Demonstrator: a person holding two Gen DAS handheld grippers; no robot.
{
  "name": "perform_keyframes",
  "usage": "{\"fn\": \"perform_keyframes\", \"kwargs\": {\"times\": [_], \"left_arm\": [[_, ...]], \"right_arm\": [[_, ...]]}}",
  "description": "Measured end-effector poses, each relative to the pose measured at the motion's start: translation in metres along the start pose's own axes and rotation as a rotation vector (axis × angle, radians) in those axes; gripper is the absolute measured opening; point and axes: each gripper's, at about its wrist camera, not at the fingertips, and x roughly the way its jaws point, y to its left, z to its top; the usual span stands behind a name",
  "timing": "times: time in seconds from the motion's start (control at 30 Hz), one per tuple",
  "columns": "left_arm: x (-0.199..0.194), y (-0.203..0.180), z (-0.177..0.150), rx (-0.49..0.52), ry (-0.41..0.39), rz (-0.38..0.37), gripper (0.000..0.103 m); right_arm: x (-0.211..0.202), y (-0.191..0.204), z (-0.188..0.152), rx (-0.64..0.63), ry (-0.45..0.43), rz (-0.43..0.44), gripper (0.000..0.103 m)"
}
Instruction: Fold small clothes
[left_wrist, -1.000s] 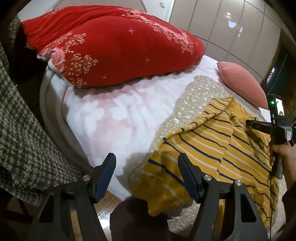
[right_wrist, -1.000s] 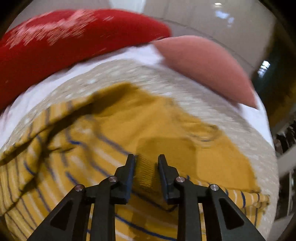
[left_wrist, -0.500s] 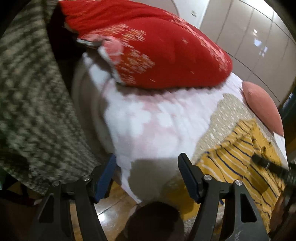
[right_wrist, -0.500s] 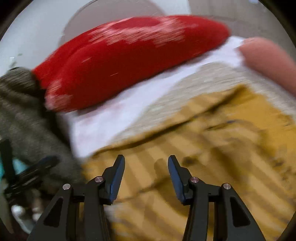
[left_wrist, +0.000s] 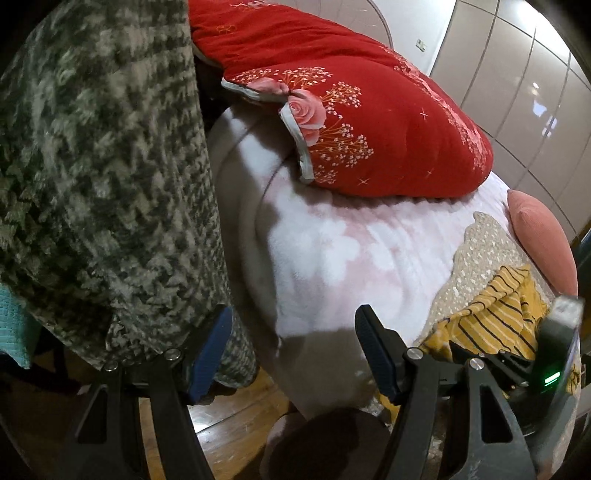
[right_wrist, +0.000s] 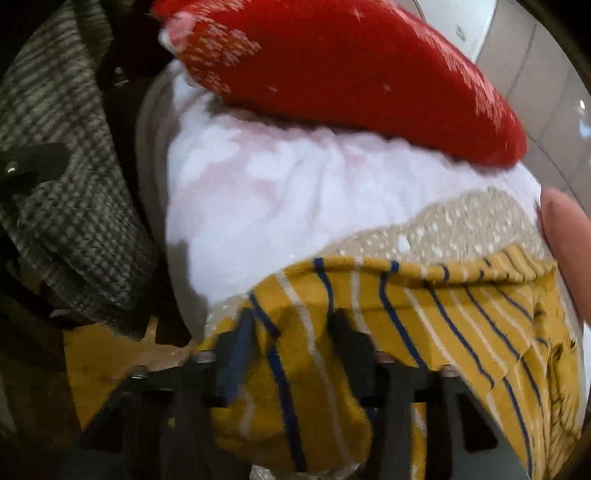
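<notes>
A small mustard-yellow garment with blue and white stripes (right_wrist: 424, 314) lies on a beige dotted mat (right_wrist: 461, 225) at the near edge of the bed. It also shows in the left wrist view (left_wrist: 495, 321) at the right. My right gripper (right_wrist: 291, 332) is open, its fingers either side of the garment's near hem fold, blurred by motion. My left gripper (left_wrist: 293, 354) is open and empty, off the bed's left corner over the floor. The right gripper's body (left_wrist: 554, 354) shows at the left wrist view's right edge.
A big red floral quilt (left_wrist: 351, 110) lies at the head of the pink-white bedspread (left_wrist: 351, 251). A pink pillow (left_wrist: 543, 236) sits at the right. A grey houndstooth cloth (left_wrist: 92, 184) hangs close on the left. Wooden floor (left_wrist: 229, 424) lies below.
My right gripper let go of the yellow fabric, opened and swung left to the garment's near hem. My left gripper swung left, away from the garment, toward the bed corner and houndstooth cloth.
</notes>
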Motion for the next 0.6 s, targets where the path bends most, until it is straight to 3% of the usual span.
{"fn": "perform_keyframes", "kwargs": {"times": [0.17,0.3,0.37,0.5,0.57,0.6], "left_arm": [[-0.008,-0.02,0.001,0.032,-0.011,-0.016,0.068],[-0.016,-0.047,-0.001,0.089,-0.023,-0.041,0.068],[-0.018,-0.062,-0.003,0.118,-0.024,-0.054,0.068],[-0.016,-0.101,-0.008,0.191,-0.013,-0.086,0.068],[-0.013,-0.12,-0.011,0.223,0.003,-0.111,0.068],[-0.01,-0.131,-0.013,0.239,0.016,-0.127,0.068]], "right_arm": [[-0.06,-0.066,0.009,0.197,-0.147,0.079,0.011],[-0.117,-0.159,-0.01,0.386,-0.244,0.03,0.011],[-0.14,-0.216,-0.036,0.489,-0.264,-0.039,0.011],[-0.172,-0.322,-0.122,0.717,-0.252,-0.211,0.011],[-0.175,-0.367,-0.168,0.808,-0.198,-0.297,0.013],[-0.169,-0.387,-0.19,0.848,-0.13,-0.354,0.016]]}}
